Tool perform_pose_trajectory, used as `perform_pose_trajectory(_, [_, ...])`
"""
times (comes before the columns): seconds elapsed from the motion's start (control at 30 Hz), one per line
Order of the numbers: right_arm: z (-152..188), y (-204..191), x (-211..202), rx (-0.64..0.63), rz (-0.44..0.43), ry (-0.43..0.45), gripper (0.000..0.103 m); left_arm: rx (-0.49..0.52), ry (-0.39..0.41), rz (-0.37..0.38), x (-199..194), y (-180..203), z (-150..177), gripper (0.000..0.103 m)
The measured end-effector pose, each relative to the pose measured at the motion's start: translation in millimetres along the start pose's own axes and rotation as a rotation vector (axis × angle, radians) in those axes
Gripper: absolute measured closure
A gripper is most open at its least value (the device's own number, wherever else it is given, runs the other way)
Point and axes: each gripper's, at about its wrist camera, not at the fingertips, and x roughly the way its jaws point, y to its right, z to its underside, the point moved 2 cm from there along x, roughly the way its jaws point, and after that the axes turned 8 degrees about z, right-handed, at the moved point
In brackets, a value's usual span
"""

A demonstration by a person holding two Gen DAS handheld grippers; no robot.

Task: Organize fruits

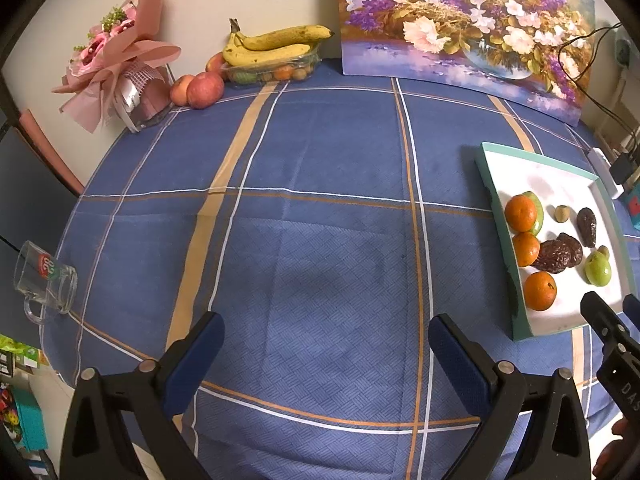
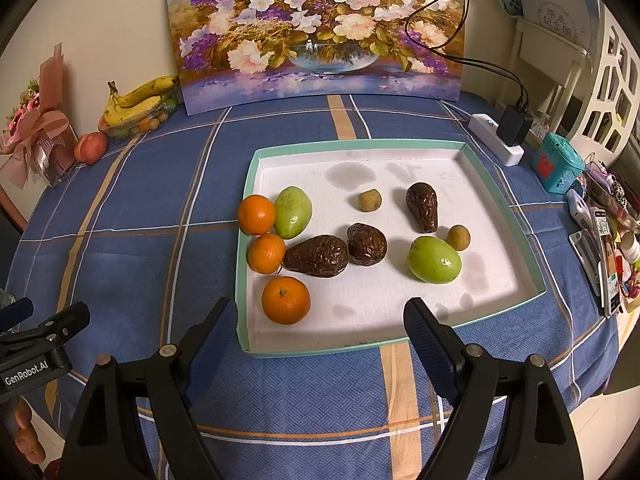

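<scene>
Both our grippers, left gripper (image 1: 326, 348) and right gripper (image 2: 318, 330), hover with jaws spread and empty; just ahead of the right jaws, the tray (image 2: 360, 146) holds three oranges (image 2: 285, 300) lined along its left wall (grouping by kind, we judge), other fruit scattered.

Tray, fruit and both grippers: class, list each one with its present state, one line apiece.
Left gripper: open, empty, over the tablecloth.
Right gripper: open, empty, at the tray's near edge.
Tray: flat on the table, holding fruit.
Three oranges: lined along the tray's left wall.
Two green fruits: lying apart.
Glass mug: empty, near the table edge.
</scene>
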Motion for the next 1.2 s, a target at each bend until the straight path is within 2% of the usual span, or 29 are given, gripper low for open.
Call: perform_pose_trajectory(1.2, [0.8, 0.9, 1.7, 0.0, 0.002, -0.003, 0.017, 0.018, -0.02, -0.003, 4.4, -0.6, 1.5, 0.0])
